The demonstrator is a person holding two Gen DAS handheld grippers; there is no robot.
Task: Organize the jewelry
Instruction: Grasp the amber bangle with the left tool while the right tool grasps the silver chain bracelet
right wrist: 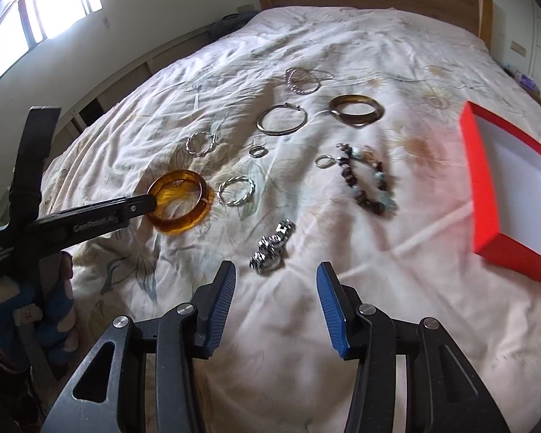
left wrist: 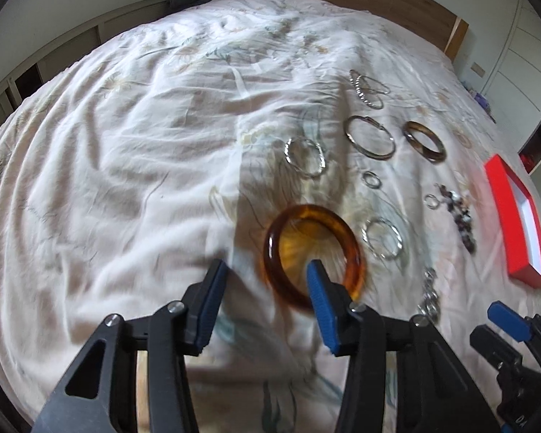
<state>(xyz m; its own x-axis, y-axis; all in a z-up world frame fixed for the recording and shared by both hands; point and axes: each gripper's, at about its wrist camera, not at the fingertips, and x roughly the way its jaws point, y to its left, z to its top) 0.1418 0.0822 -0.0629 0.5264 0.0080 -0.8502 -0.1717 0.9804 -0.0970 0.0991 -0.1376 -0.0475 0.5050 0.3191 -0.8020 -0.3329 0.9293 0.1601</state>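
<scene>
1. the left gripper (left wrist: 267, 270) is down at the amber bangle (left wrist: 313, 254) on the bed (left wrist: 126, 144), jaws apart. one blue finger sits inside the ring, the other outside its left edge, so the near-left rim lies between them.
2. nothing is clamped yet. i'd judge this the start of a pick, with the red box (right wrist: 487, 195) over on the right as the likely home for it.
3. to do it well: close slowly and squarely on the rim. the bangle looks smooth and glossy, so a skewed pinch could squirt it out sideways.
4. keep the fingertips just off the bedspread, since the cloth is rumpled and soft and could get caught in the bite.
5. lift straight up first. a twisted silver hoop (left wrist: 382, 239) lies just beside the bangle's right edge, and a sideways drag would knock it.
6. the right gripper (right wrist: 276, 288) hovers with jaws apart and nothing between them, near the chunky silver chain (right wrist: 272, 247). it should stay clear of the path across.
7. that path runs over the beaded bracelet (right wrist: 368, 184), so carry high.
8. farther up the bed, the brown bangle (right wrist: 357, 110), the big plain hoop (right wrist: 281, 119) and the smaller rings lie untouched, well apart from the action.
</scene>
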